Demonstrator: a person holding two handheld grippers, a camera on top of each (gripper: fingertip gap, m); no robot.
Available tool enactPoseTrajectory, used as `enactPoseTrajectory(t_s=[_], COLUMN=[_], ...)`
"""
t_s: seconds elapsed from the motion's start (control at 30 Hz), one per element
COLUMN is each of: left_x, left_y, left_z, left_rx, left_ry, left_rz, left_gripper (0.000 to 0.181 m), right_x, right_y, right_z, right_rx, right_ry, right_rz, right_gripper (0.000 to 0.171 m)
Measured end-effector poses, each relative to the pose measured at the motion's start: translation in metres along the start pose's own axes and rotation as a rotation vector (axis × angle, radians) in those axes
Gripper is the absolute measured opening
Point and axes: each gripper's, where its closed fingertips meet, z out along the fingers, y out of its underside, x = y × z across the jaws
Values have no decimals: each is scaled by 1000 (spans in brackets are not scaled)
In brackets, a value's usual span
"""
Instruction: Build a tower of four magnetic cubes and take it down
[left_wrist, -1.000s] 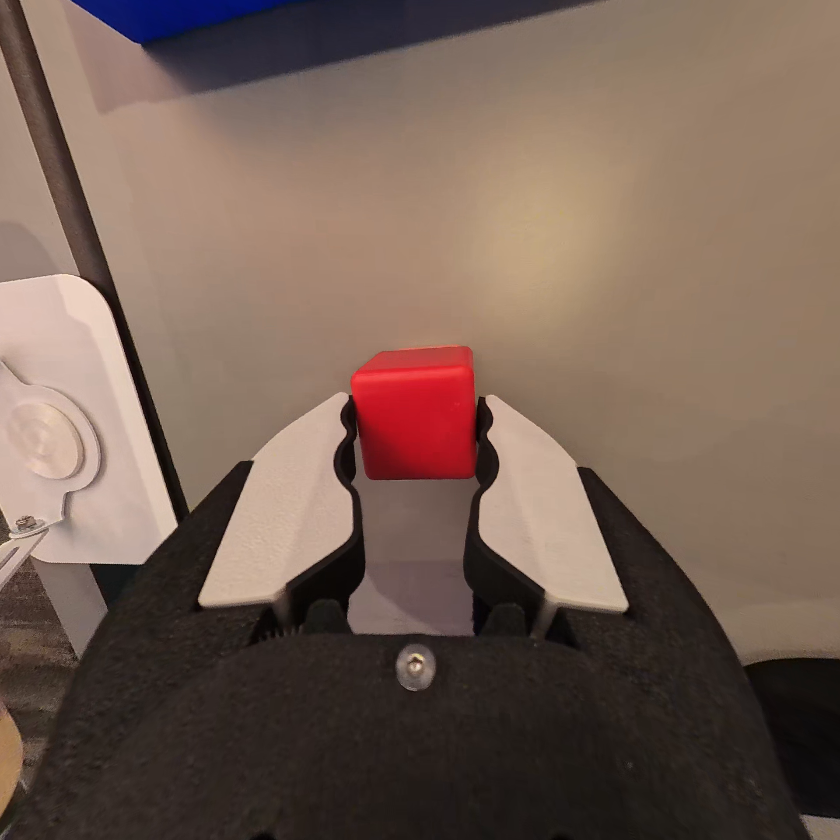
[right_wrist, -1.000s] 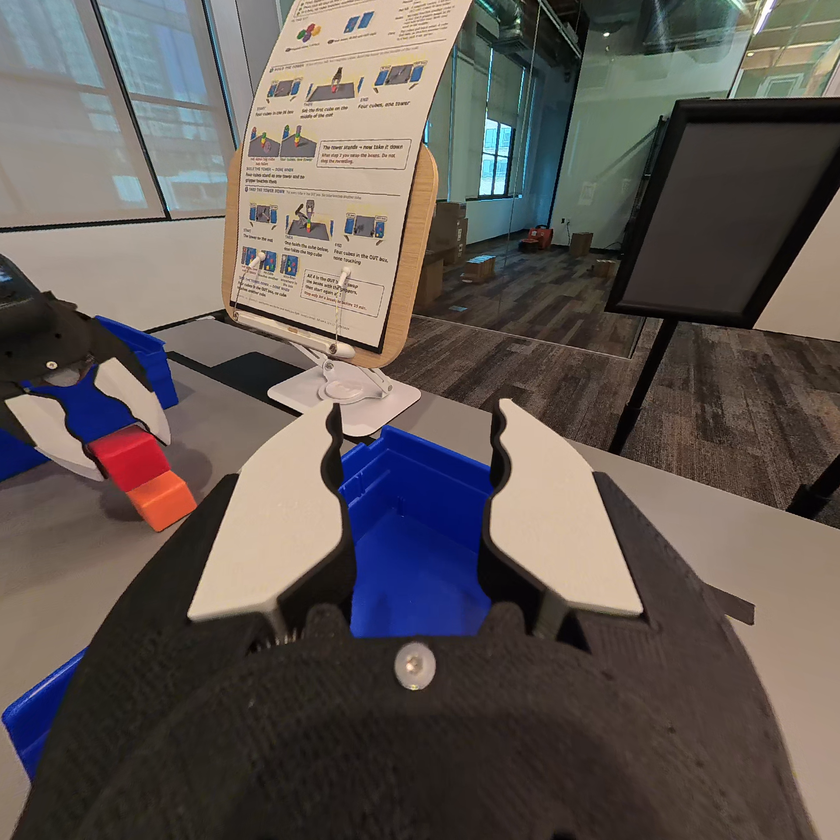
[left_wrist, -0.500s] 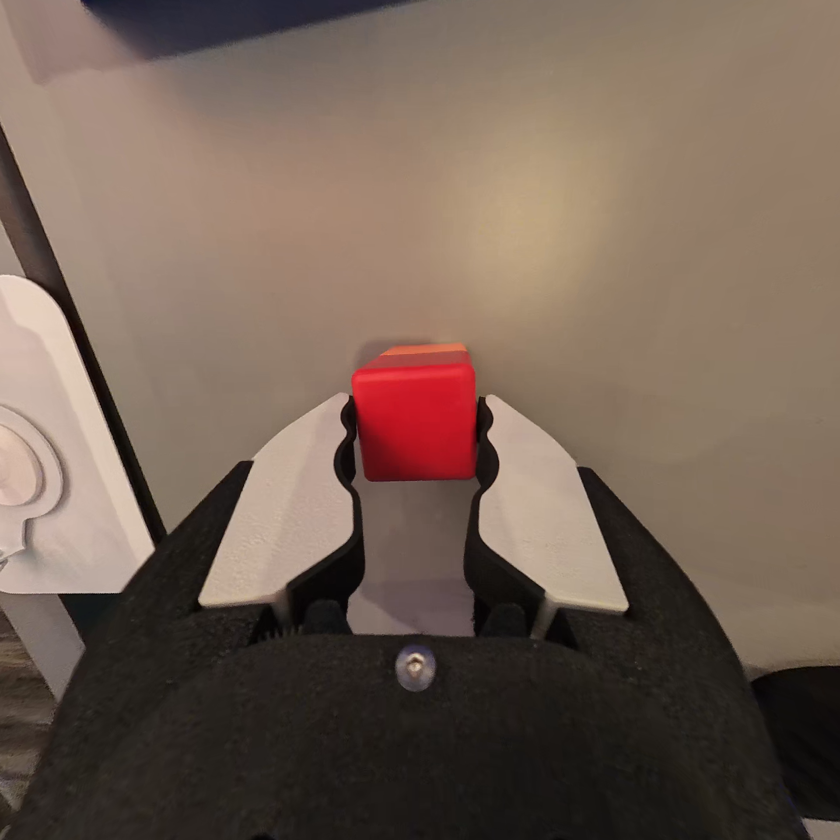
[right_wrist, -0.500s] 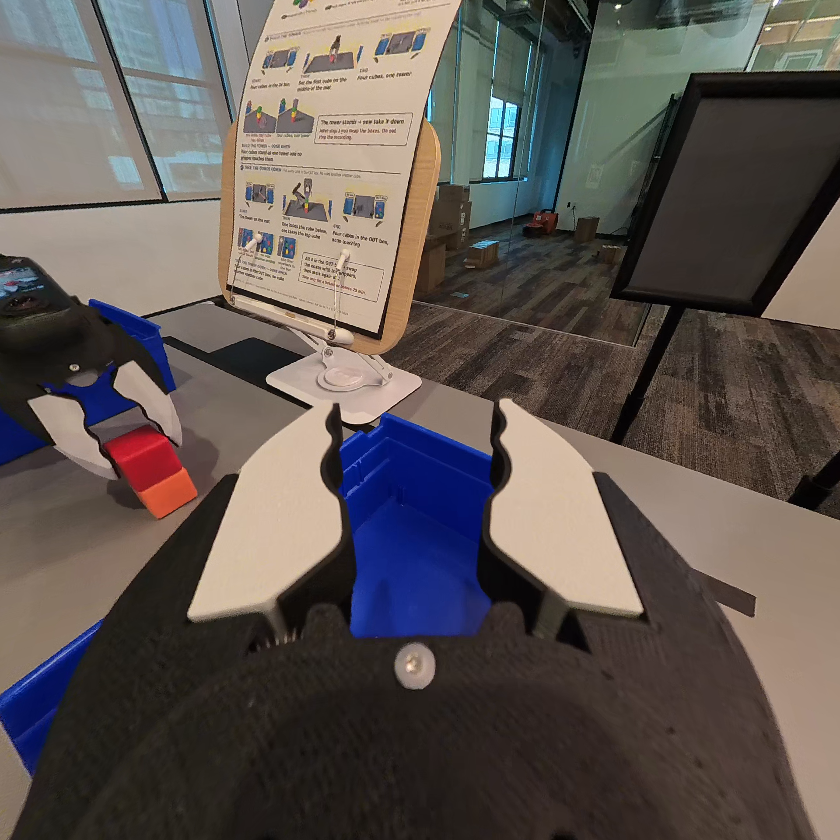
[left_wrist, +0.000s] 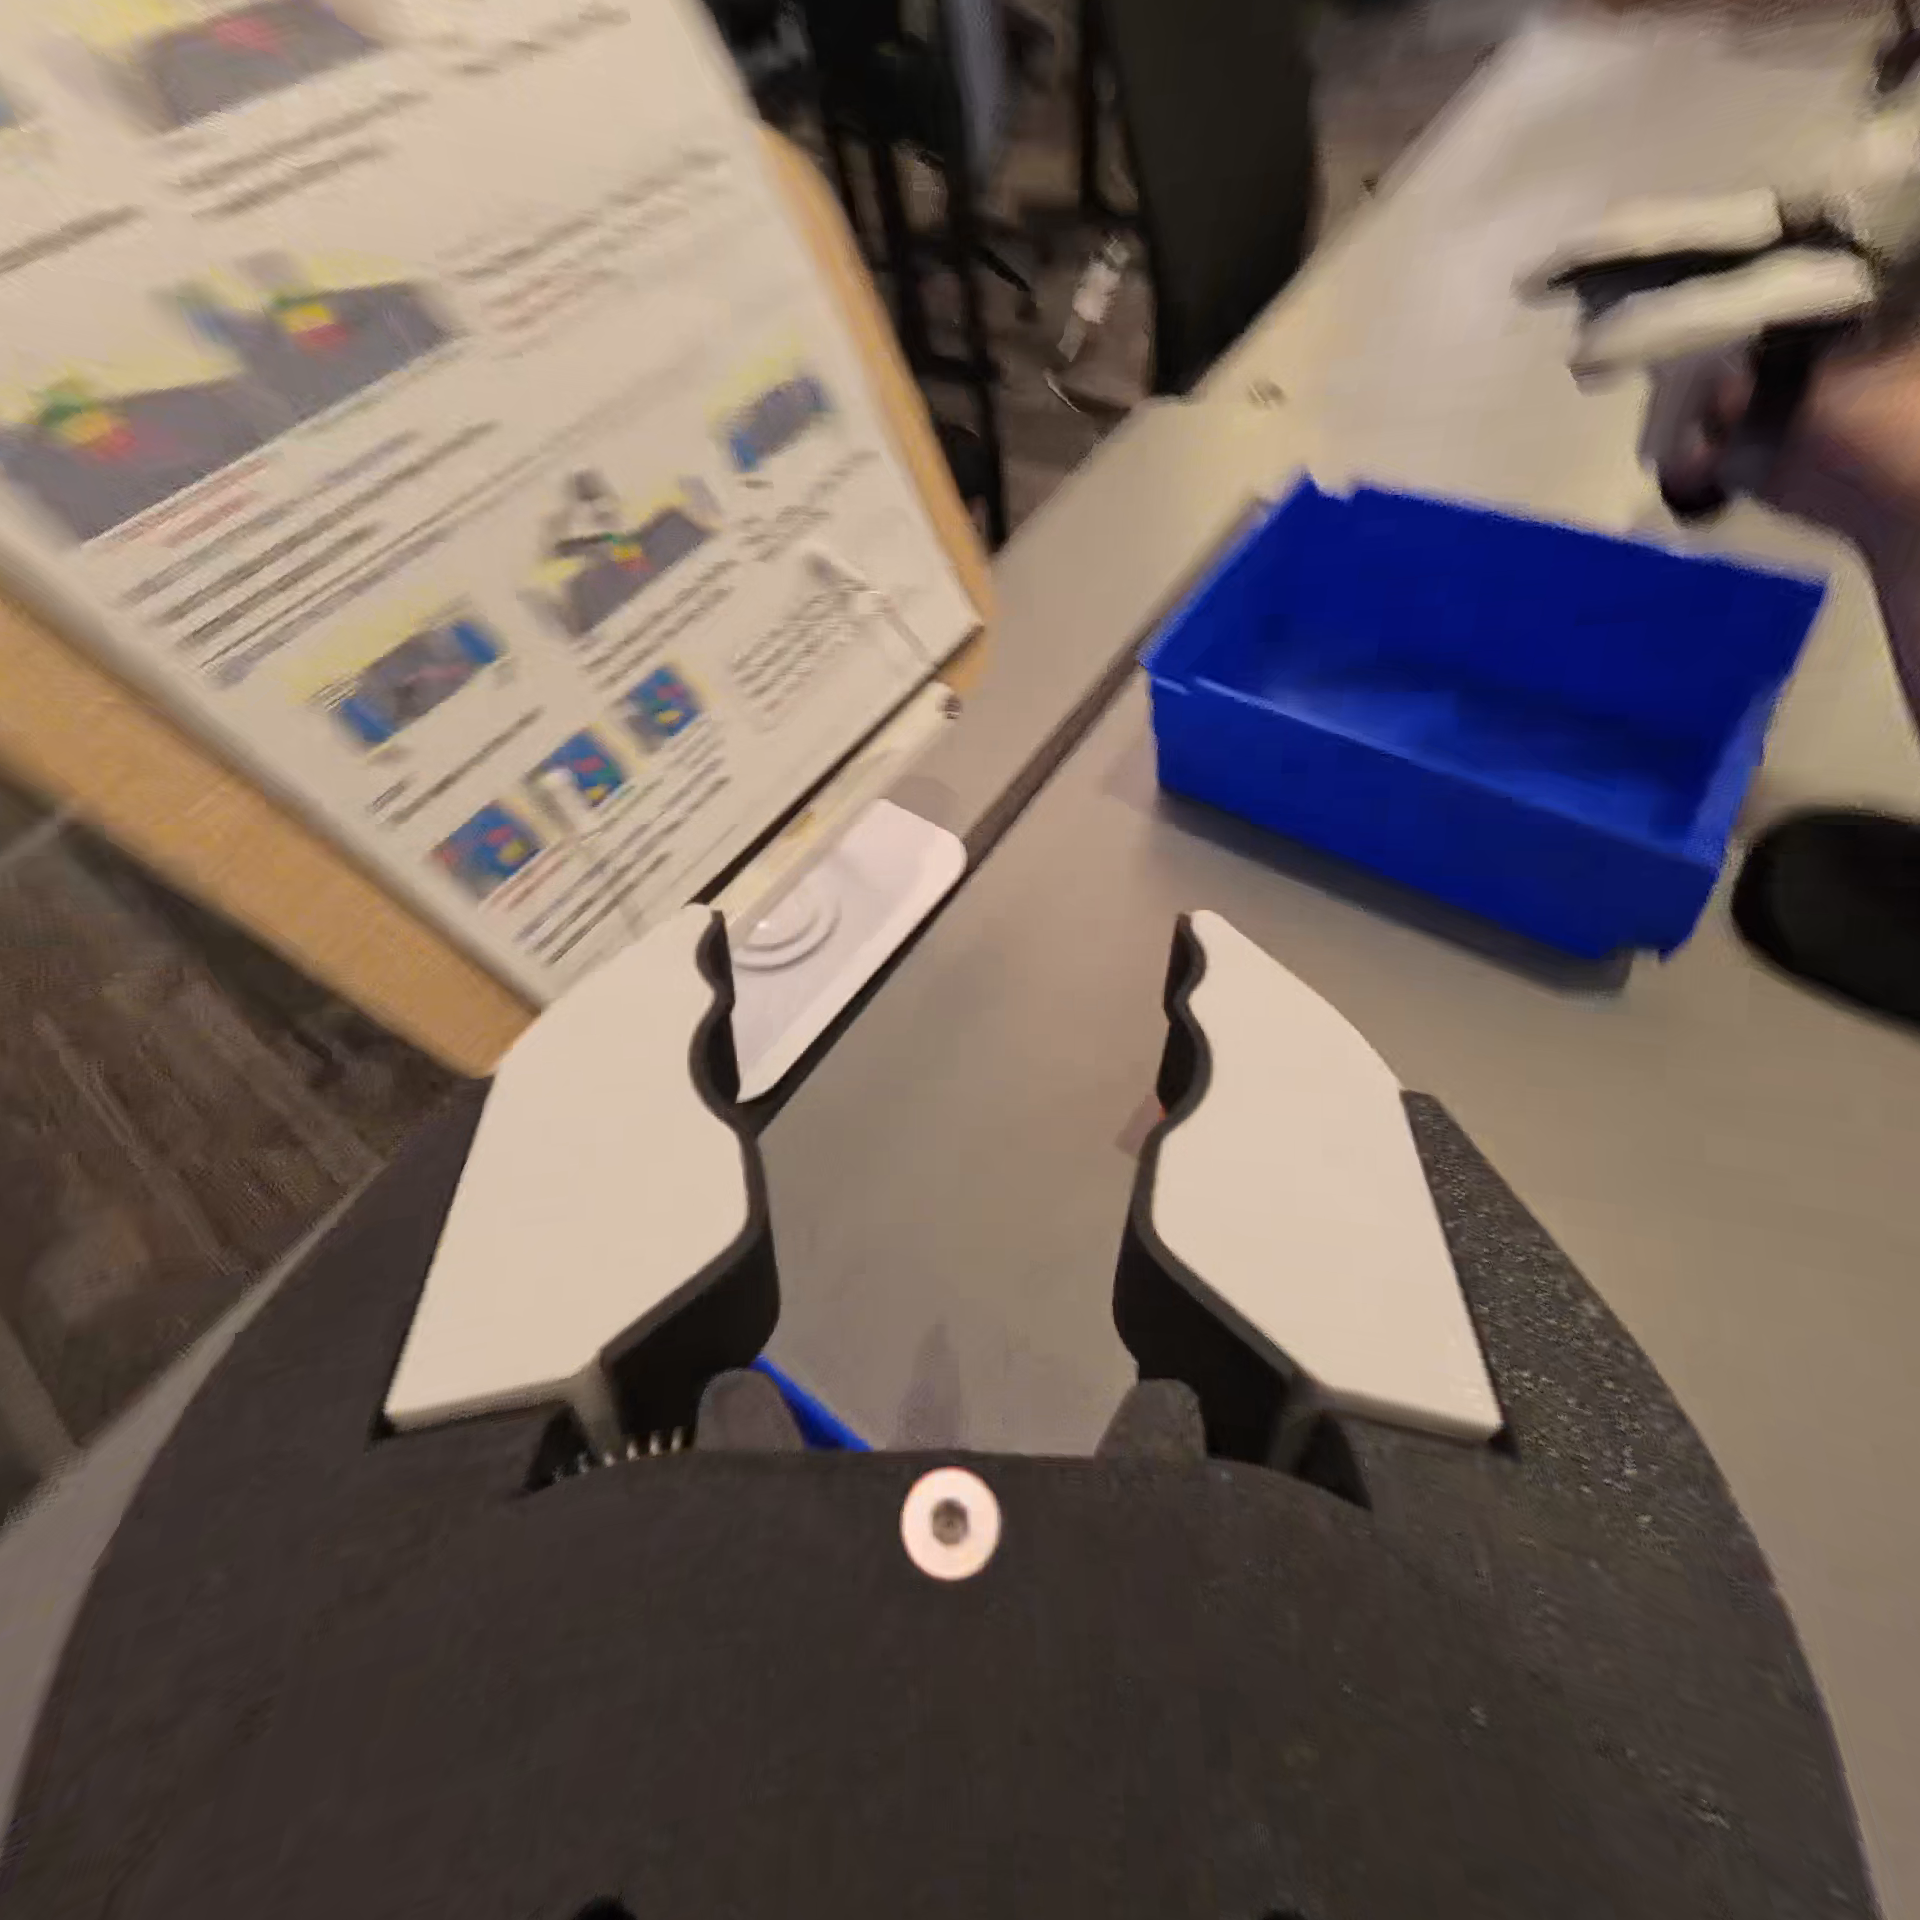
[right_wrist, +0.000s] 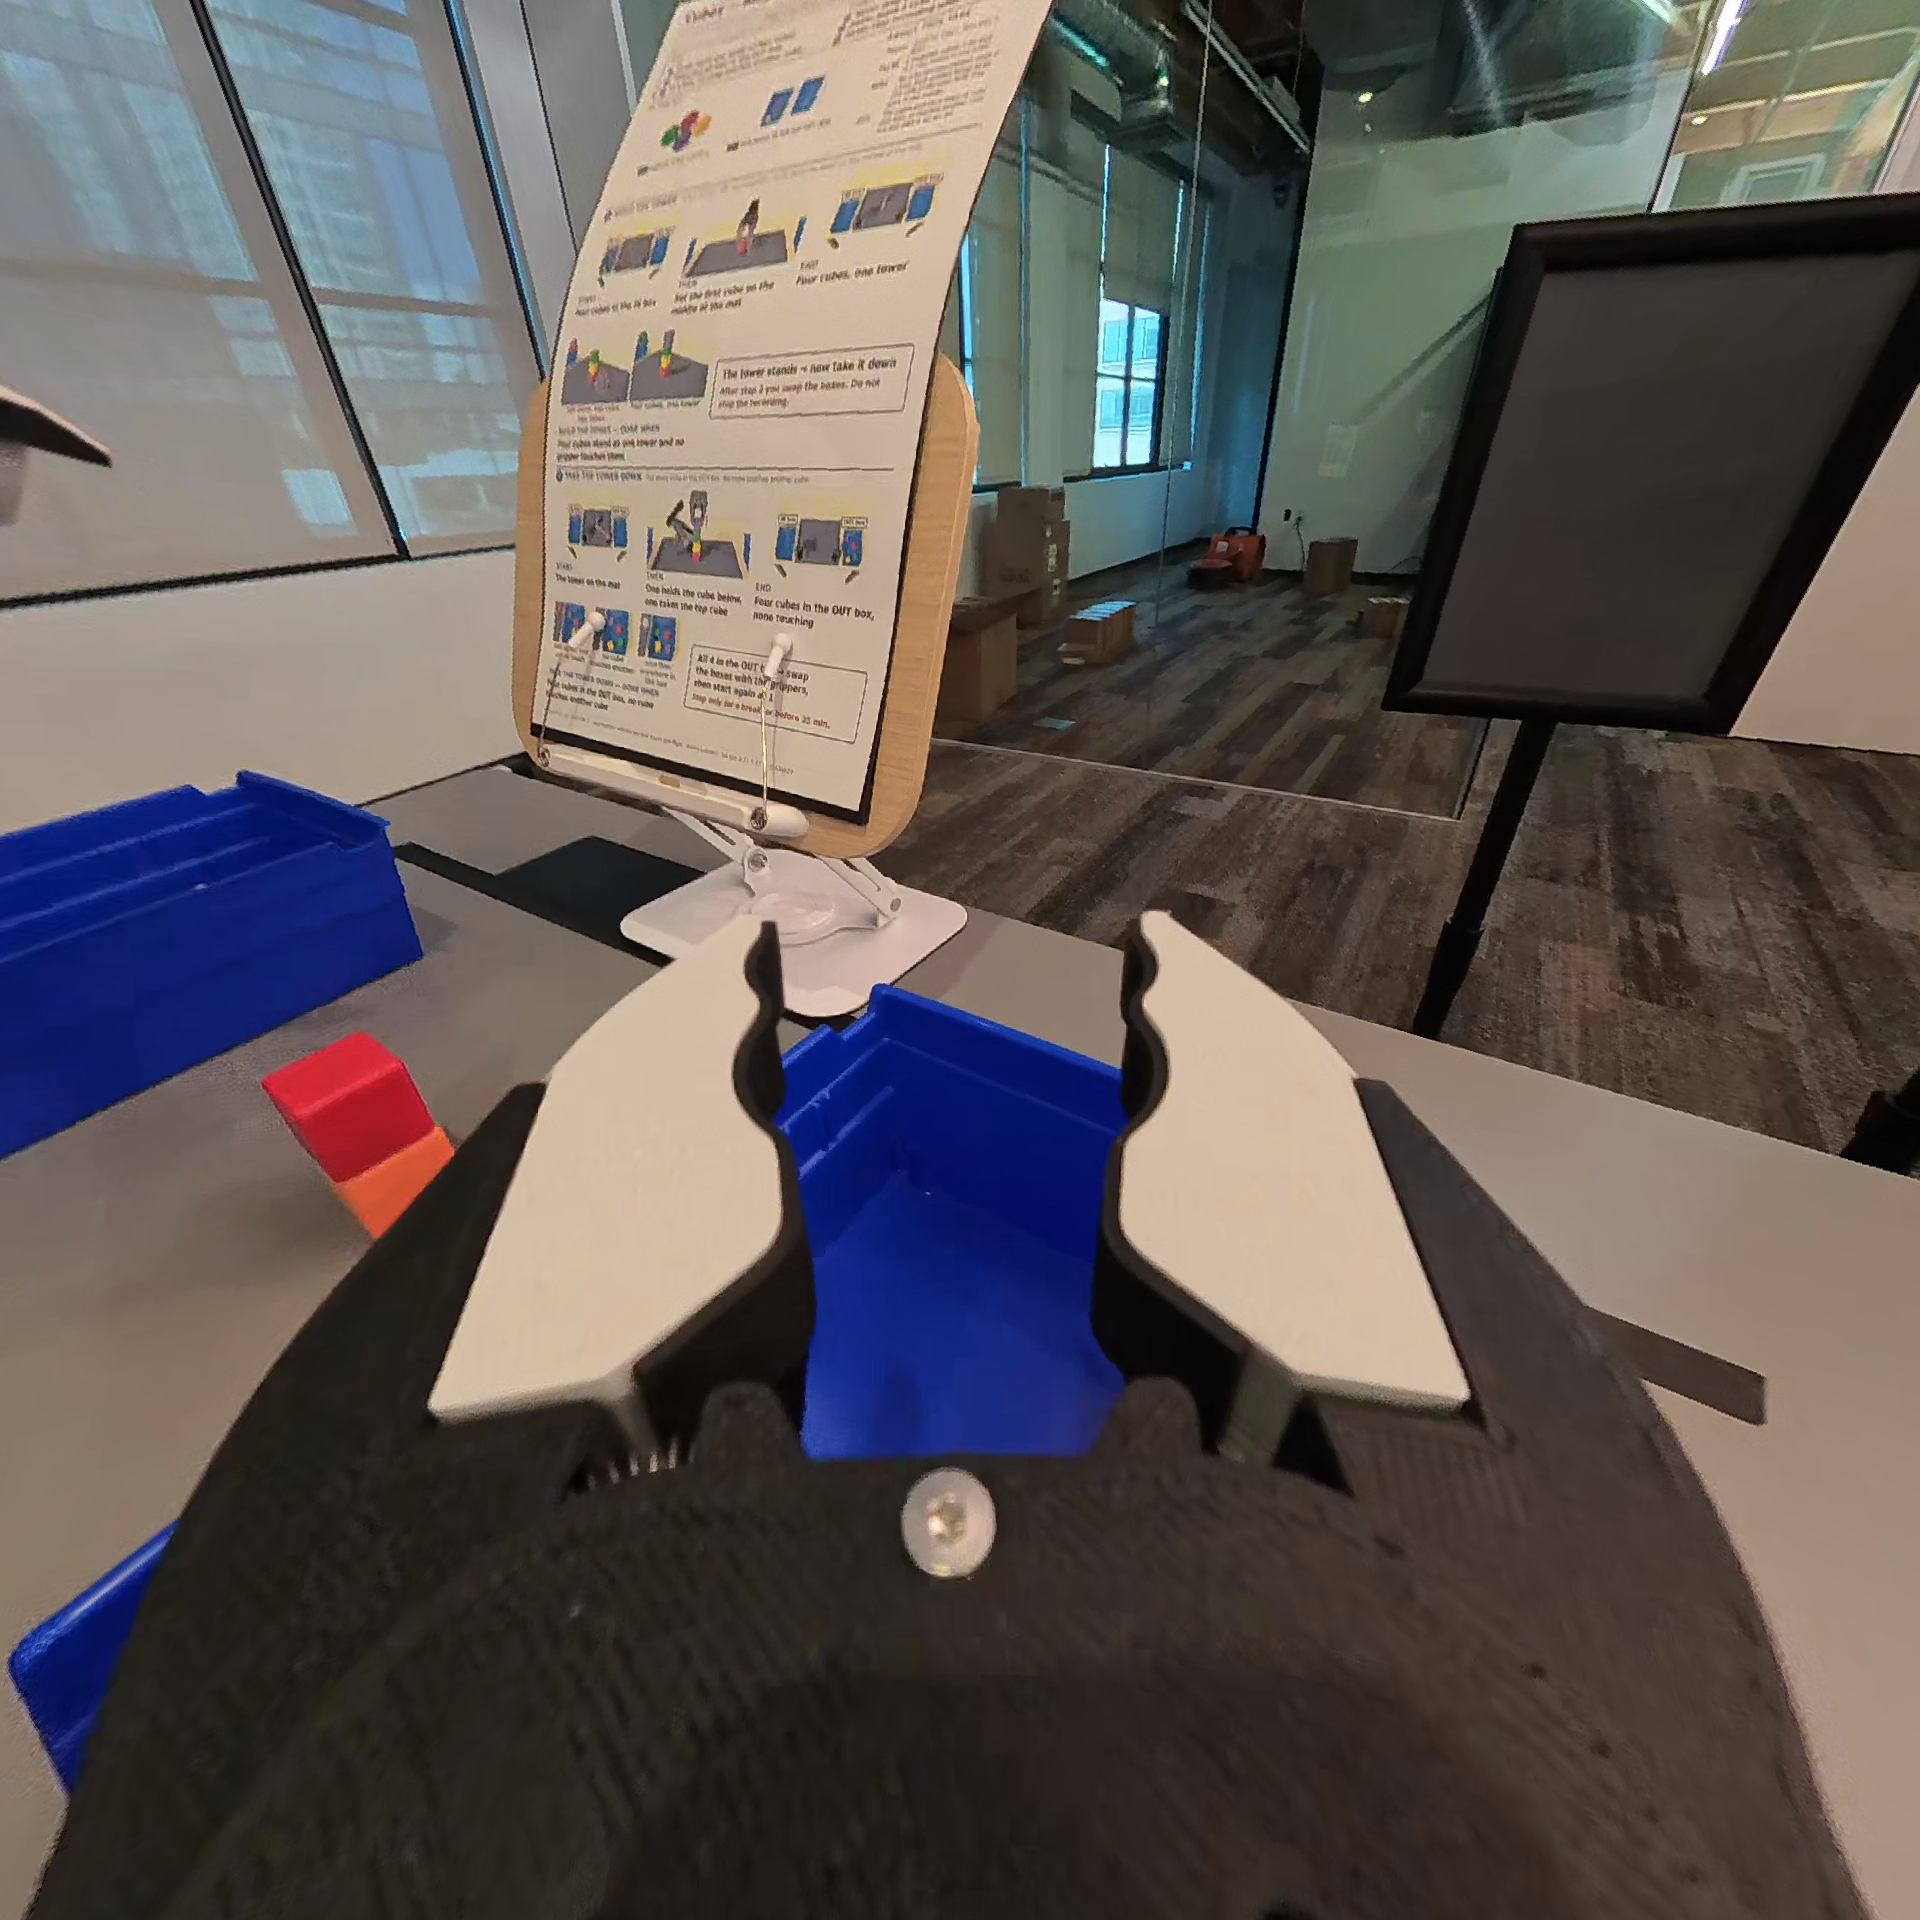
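The red cube (right_wrist: 348, 1091) sits squarely on the orange cube (right_wrist: 400, 1184) on the grey surface (right_wrist: 156, 1299), a two-high stack standing free between two blue bins. The left gripper (left_wrist: 945, 977) has its jaws wide apart and empty, its view blurred and aimed toward the instruction sheet on its stand (left_wrist: 436, 436) and the far blue bin (left_wrist: 1455, 717). The right gripper (right_wrist: 945, 987) hovers over the near blue bin (right_wrist: 935, 1195) with jaws apart, nothing between them. No further cubes show in either bin from these views, so where the third cube lies cannot be told. The step in hand looks like fetching it: grip it by two opposite flat faces, level, and bring it down straight over the red cube, since magnets may snap it sideways and tip the stack.
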Motion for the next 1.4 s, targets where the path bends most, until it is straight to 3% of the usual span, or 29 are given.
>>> enactPoseTrajectory(t_s=[0.13,0.3,0.43,0.77,1.03,1.17,1.27,1.4], left_x=[-52,-69,-65,-72,-75,-78,-87,-68], left_y=[35,142,207,295,316,301,259,156], left_z=[-36,-28,-16,8,13,3,-14,-27], left_rx=[-17,-367,-542,-782,-829,-811,-746,-537], left_ry=[-94,-64,30,150,180,154,85,50], left_rz=[-62,111,201,288,256,288,319,388], left_gripper=[65,69,68,63,50,49,49,49], right_x=[-1,2,6,11,9,9,11,10], right_y=[7,11,14,25,31,29,28,27], right_z=[3,2,0,2,6,5,4,4], right_rx=[-16,-27,-34,-76,-101,-91,-83,-82], right_ry=[-11,-8,1,13,7,5,5,8], right_rz=[12,21,26,21,12,18,28,27], right_gripper=[64,64,64,64,64,64,63,63])
